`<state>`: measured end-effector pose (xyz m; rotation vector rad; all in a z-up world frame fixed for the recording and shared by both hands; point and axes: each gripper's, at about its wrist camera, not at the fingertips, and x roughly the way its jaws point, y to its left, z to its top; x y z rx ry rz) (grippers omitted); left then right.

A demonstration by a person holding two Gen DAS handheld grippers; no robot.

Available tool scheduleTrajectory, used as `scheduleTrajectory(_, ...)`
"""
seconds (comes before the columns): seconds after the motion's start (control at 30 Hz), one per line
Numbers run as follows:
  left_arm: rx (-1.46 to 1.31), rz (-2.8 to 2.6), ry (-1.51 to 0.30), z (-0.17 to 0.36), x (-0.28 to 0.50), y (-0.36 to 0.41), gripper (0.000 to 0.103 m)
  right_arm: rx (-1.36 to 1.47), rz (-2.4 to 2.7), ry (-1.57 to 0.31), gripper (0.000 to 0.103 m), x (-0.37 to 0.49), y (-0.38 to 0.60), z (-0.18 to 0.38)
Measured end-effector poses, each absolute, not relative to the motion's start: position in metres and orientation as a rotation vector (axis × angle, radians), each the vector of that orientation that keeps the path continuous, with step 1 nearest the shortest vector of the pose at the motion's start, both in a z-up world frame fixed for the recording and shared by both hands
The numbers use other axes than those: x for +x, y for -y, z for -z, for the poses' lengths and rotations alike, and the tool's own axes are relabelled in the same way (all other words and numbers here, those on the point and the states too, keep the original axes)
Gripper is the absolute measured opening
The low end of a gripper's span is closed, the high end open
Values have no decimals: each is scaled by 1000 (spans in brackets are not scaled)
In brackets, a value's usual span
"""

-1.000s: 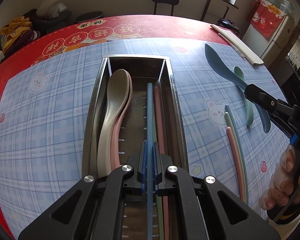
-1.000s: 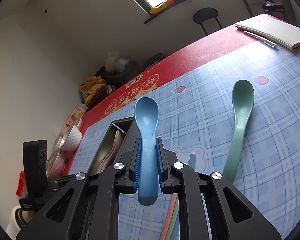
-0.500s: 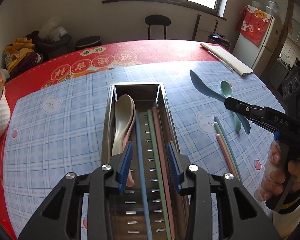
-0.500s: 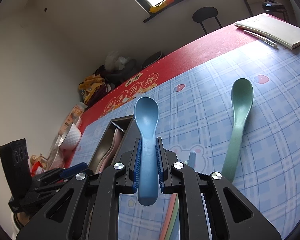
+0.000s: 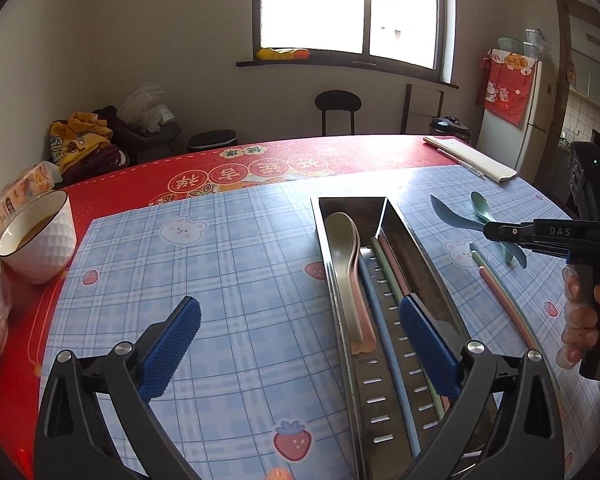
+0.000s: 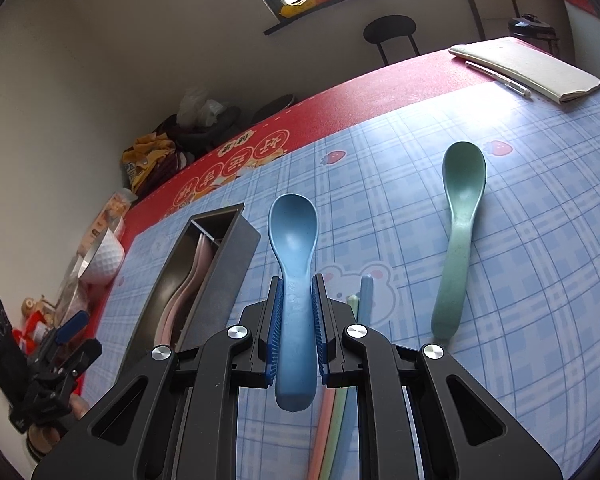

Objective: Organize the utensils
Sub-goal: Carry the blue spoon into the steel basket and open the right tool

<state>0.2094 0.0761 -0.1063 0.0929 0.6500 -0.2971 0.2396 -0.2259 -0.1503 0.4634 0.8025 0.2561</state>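
Observation:
A metal utensil tray [image 5: 428, 276] lies on the plaid mat; it also shows in the right wrist view [image 6: 236, 256]. It holds a grey and a pink spoon [image 5: 350, 264] on the left and blue, green and pink chopsticks [image 5: 384, 292] on the right. My left gripper [image 5: 300, 344] is wide open and empty above the tray's near end. My right gripper [image 6: 296, 320] is shut on a blue spoon [image 6: 294, 240], held above the mat right of the tray. A green spoon [image 6: 460, 232] and loose chopsticks [image 5: 504, 300] lie on the mat.
A white bowl [image 5: 40, 236] with liquid stands at the mat's left edge, with bags and packets beside it. A notebook and pen [image 6: 528, 68] lie at the far right. A chair [image 5: 336, 108] stands behind the table.
My left gripper let go of the blue chopstick in the tray, opened wide and pulled back up and left. My right gripper keeps the blue spoon, nearly still.

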Motion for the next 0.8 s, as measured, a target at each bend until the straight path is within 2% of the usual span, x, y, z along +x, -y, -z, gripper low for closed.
scheduleTrajectory(0.2, 37, 306, -577, 101, 200, -93, 97, 394, -236, -787, 15, 232, 198, 123)
scheduleTrajectory(0.4, -47, 306, -600, 100, 202, -110, 97, 351, -219, -815, 15, 243, 161, 104)
scheduleTrajectory(0.8, -171, 300, -574, 89, 201, -135, 97, 281, -208, -905, 15, 269, 100, 108)
